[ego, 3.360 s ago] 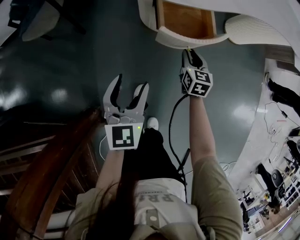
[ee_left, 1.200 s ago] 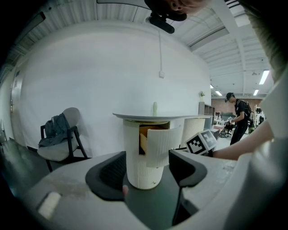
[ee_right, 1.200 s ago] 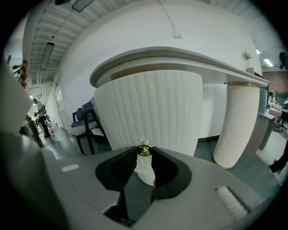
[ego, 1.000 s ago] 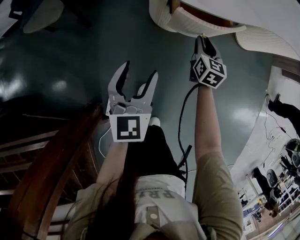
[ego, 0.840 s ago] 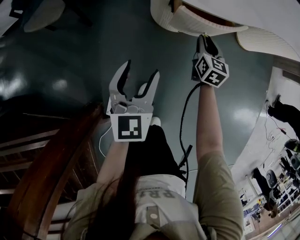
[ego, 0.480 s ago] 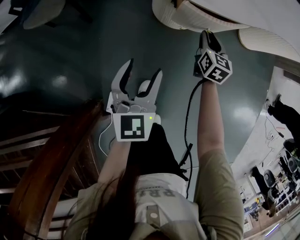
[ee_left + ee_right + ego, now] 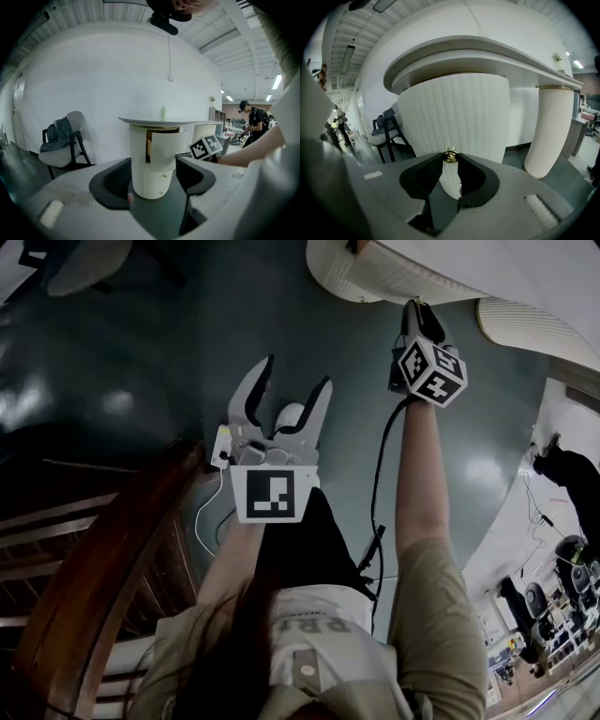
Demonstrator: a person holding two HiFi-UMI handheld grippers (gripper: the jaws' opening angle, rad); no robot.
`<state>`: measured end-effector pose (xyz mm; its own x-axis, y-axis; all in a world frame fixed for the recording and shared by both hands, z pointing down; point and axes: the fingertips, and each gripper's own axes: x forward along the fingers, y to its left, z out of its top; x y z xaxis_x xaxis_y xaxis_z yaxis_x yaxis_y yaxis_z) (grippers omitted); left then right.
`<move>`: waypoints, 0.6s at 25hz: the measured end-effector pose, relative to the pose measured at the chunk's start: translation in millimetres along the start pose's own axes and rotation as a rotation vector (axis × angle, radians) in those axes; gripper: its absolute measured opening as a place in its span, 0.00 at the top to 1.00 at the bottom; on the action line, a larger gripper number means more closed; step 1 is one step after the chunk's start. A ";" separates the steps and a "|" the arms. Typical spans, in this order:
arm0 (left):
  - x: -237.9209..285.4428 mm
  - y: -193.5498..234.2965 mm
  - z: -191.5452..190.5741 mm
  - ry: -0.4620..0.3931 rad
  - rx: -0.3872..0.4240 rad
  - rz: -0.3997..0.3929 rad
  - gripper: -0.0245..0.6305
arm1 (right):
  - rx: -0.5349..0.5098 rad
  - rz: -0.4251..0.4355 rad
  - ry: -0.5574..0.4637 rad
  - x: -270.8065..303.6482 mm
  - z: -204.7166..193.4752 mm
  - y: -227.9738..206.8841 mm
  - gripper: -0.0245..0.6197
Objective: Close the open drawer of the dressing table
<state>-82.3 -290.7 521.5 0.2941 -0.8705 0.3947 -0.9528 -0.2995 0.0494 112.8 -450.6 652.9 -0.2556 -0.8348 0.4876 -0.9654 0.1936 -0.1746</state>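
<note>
Two jaws of the right gripper are pinching the small brass knob on the ribbed white drawer, which is sitting just under the top of the dressing table and standing slightly out from its pedestal. The left gripper is hovering above the dark floor, well apart from the drawer, its fingers spread wide with nothing between them

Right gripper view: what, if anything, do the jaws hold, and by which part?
The right gripper holds the white ribbed drawer by its small round brass knob.
</note>
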 end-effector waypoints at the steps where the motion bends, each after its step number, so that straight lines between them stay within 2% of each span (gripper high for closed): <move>1: 0.8 0.0 0.4 -0.001 0.006 -0.002 0.49 | 0.001 -0.001 0.000 1.4 1.0 -0.2 0.80; 9: 4.2 6.9 2.3 -0.017 -0.016 0.010 0.49 | -0.002 -0.005 -0.003 13.2 10.5 -0.8 0.80; 15: 9.5 12.6 -1.6 -0.004 -0.004 0.017 0.49 | -0.006 -0.004 0.003 24.8 16.6 -3.2 0.80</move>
<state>-91.7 -302.2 527.3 0.2777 -0.8772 0.3916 -0.9581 -0.2826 0.0464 110.4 -480.5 651.4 -0.2516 -0.8343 0.4905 -0.9668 0.1930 -0.1676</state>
